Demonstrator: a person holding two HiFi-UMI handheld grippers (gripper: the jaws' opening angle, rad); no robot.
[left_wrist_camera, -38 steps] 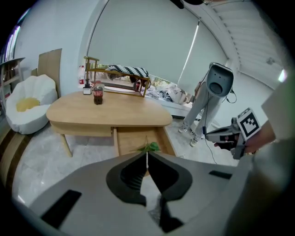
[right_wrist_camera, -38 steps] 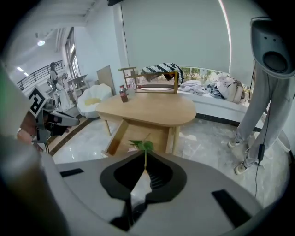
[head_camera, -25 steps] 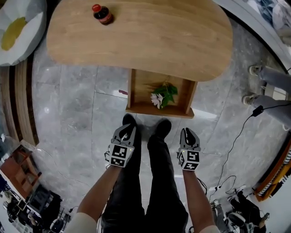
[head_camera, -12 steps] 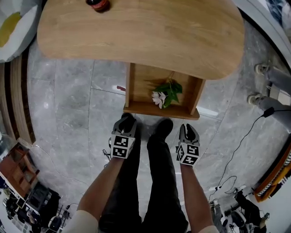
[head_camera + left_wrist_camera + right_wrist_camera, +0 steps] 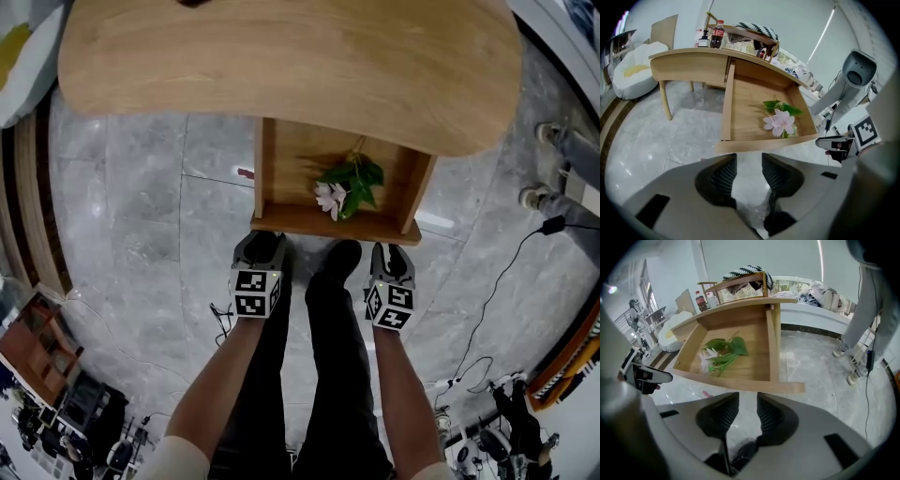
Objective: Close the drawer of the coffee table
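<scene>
The wooden coffee table (image 5: 291,66) has its drawer (image 5: 333,223) pulled out toward me, with a pink flower on green leaves (image 5: 345,187) lying inside. My left gripper (image 5: 259,253) hangs just in front of the drawer's front panel (image 5: 764,144) near its left end, and my right gripper (image 5: 391,261) near its right end (image 5: 754,386). Both have just been opening. Their jaws stand apart with nothing between the ribbed pads, and neither touches the drawer. The flower (image 5: 779,123) shows in the left gripper view, and the flower (image 5: 719,355) in the right gripper view.
My legs and black shoes (image 5: 339,258) stand between the grippers on the grey tile floor. A white beanbag (image 5: 633,70) lies at the left, bottles (image 5: 718,34) stand on the table, and a person's feet (image 5: 548,169) and a black cable (image 5: 492,291) are at the right.
Both grippers have dropped and come closer to the drawer's front panel, and their jaws have opened. The drawer and flower have not moved.
</scene>
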